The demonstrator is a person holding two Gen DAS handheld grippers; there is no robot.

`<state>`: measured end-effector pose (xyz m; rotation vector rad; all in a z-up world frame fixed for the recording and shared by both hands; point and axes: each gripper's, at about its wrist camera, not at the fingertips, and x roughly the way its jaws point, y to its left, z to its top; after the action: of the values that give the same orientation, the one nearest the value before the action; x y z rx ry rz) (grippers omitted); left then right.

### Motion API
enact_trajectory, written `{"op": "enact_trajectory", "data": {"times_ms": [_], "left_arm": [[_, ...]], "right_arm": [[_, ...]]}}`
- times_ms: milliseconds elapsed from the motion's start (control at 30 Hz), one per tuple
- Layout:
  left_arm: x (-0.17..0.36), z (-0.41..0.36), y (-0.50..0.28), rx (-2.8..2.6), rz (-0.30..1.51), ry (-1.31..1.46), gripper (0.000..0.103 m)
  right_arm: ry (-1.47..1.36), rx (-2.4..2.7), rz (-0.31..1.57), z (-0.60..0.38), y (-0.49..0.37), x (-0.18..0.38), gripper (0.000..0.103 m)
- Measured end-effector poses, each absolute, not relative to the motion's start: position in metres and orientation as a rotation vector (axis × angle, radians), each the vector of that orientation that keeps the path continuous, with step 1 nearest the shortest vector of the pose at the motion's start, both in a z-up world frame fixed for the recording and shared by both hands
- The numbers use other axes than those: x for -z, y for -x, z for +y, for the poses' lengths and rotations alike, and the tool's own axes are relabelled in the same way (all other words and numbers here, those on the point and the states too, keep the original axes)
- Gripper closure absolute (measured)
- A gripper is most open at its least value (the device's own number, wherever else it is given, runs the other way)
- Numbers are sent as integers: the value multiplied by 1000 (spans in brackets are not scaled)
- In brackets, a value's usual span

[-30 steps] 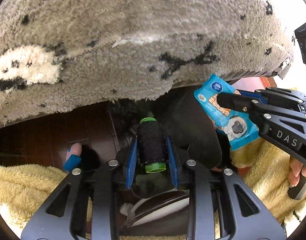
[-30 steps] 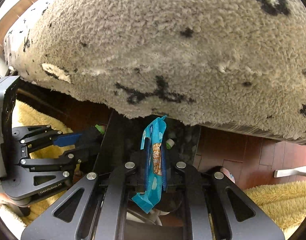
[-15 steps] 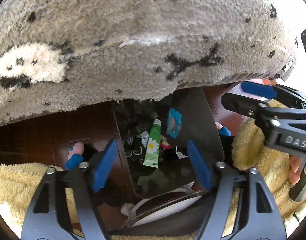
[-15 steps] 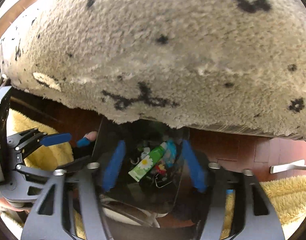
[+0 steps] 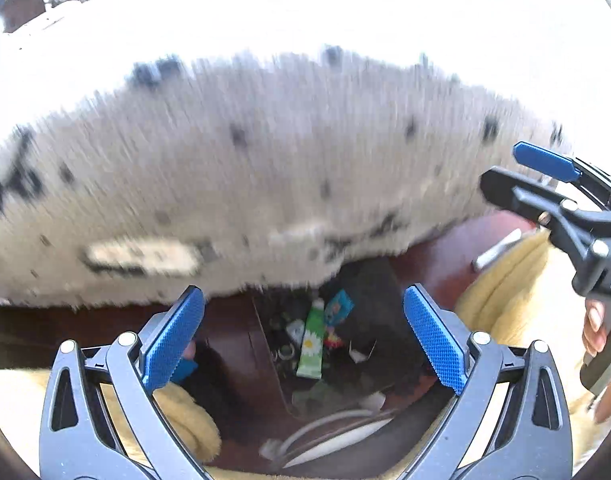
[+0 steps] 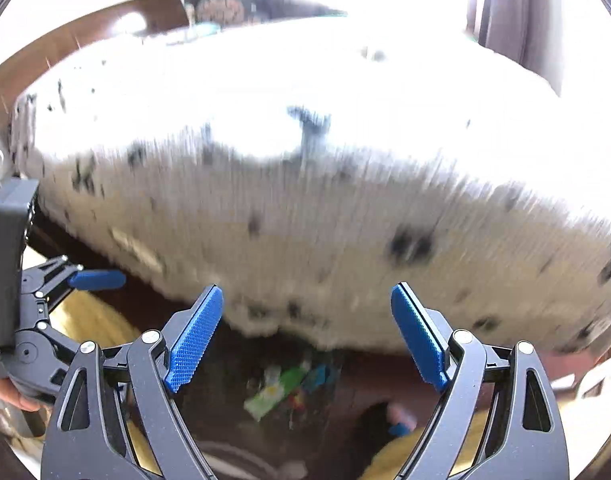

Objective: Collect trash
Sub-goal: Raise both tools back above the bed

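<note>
Both grippers' [image 5: 304, 336] [image 6: 306, 338] jaws opening wide, nothing between

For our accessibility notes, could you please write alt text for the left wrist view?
The left gripper, jaws opening and empty, hangs above a dark bin holding a green tube and a blue wrapper. A blurred speckled rug fills the top; the right gripper enters at right.

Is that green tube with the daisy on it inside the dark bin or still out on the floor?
Inside. The green tube lies within the dark bin, among other bits of trash.
</note>
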<state>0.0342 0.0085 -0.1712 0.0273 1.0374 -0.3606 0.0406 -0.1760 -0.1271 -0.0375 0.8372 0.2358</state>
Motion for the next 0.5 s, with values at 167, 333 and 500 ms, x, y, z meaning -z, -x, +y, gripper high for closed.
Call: {"op": "enact_trajectory", "data": {"times_ms": [167,333,500], "left_arm": [[113,17,-54,344,912,-44,8],[65,26,-91,326,838,-66,8],[32,32,-144,276,798,-65,8]], "right_arm": [[62,-190,729,-193,-69,74,14],[87,-125,677,-214,-118,37,14],[95,-79,674,-222,-175,9,14]]}}
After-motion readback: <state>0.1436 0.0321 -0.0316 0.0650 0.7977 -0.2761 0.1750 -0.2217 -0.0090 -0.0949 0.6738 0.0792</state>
